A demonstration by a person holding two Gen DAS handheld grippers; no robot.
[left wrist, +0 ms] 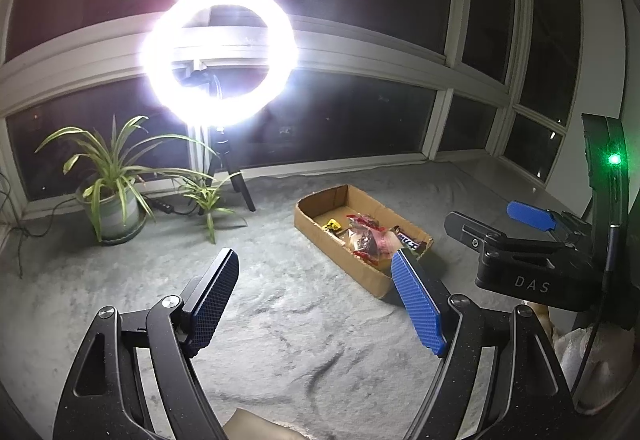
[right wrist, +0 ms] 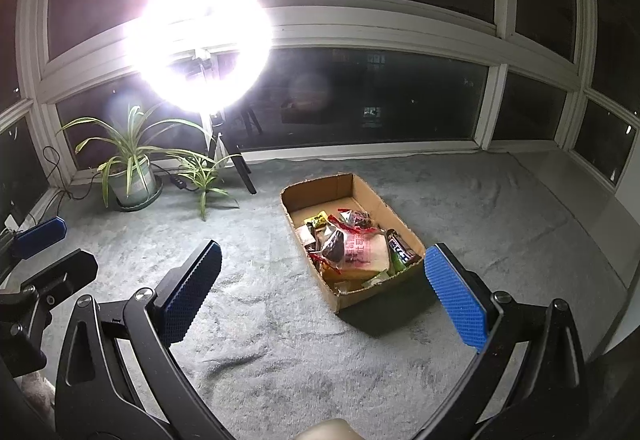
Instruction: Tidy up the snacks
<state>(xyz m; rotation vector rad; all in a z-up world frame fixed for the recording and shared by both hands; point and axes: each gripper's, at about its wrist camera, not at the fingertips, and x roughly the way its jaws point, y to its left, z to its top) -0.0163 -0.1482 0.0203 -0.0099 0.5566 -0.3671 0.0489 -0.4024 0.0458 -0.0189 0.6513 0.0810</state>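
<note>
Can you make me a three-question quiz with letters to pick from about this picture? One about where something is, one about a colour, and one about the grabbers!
1. Where are the snacks?
A. in the cardboard box
B. scattered on the carpet
C. on the windowsill

2. What colour are the gripper pads?
A. red
B. blue
C. yellow

3. How are the two grippers?
A. both open, empty
B. both shut on snacks
C. one holds the plant

Answers: 1 A, the wrappers lie inside the cardboard box. 2 B, the ribbed pads are blue. 3 A, the left gripper and right gripper are spread with nothing between.
</note>
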